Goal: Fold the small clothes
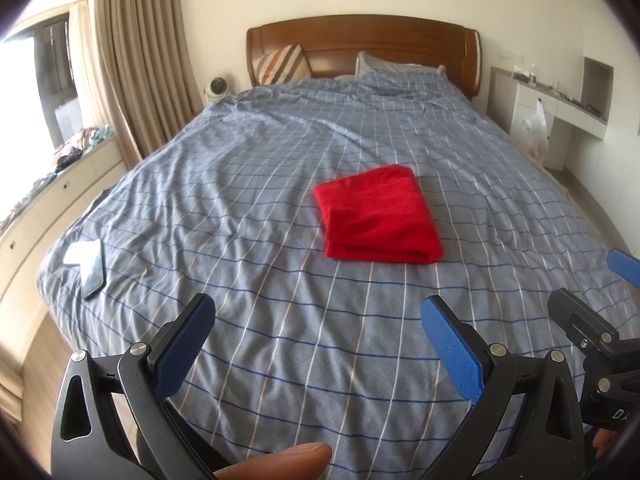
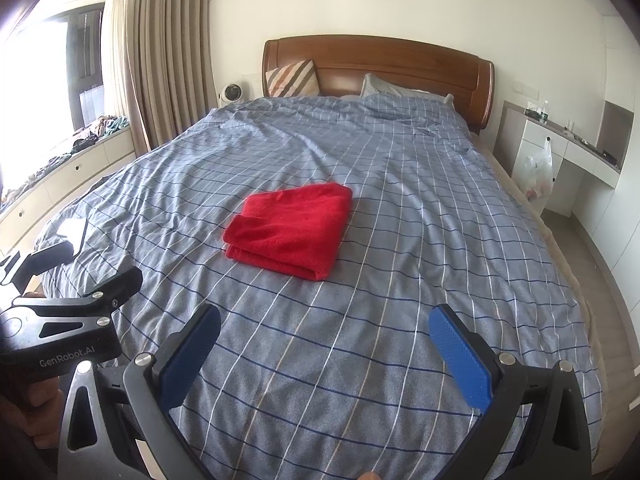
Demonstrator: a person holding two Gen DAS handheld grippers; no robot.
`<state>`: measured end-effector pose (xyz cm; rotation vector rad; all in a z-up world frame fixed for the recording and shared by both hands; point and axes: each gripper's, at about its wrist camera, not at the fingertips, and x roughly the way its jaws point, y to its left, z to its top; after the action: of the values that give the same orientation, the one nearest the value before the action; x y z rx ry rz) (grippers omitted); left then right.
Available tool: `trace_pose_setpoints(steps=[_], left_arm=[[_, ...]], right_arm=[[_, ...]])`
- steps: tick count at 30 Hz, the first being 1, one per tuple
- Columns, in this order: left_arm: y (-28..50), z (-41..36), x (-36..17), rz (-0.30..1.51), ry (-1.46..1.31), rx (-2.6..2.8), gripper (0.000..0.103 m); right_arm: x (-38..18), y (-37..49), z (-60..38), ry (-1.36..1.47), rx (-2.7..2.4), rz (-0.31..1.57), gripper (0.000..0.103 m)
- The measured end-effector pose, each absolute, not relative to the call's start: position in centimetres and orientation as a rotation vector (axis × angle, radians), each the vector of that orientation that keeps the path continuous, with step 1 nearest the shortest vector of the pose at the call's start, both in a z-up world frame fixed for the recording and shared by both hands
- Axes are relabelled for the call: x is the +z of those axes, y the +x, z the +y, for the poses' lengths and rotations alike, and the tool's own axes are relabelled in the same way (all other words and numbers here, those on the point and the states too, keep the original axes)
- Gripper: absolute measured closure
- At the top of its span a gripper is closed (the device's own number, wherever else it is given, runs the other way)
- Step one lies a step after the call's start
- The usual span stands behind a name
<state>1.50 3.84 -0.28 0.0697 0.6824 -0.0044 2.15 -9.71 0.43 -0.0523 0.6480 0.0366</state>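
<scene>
Nearest, the left gripper [image 1: 316, 320] hangs over the foot of the bed [image 1: 280, 360], its blue pads spread wide with nothing between them. The right gripper [image 2: 324, 328] hangs beside it, likewise spread wide and empty. Ahead of both, well apart from the fingertips, a red cloth [image 1: 378, 214] lies folded into a neat rectangle on the checked blue bedcover, slightly right of the left gripper's line and slightly left of the right one's. A phone [image 1: 93, 274] rests near the bed's left edge. Beyond stand pillows [image 1: 280, 64] and a wooden headboard [image 1: 360, 36].
</scene>
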Motion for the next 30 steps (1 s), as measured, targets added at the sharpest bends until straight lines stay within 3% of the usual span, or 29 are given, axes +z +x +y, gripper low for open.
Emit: trace_pose_setpoints(steps=[30], left_arm=[[1.3,2.9,-0.4,0.661,0.145,0.037,0.0]], right_arm=[[0.6,2.2,-8.8,-0.165,-0.072,0.698,0.001]])
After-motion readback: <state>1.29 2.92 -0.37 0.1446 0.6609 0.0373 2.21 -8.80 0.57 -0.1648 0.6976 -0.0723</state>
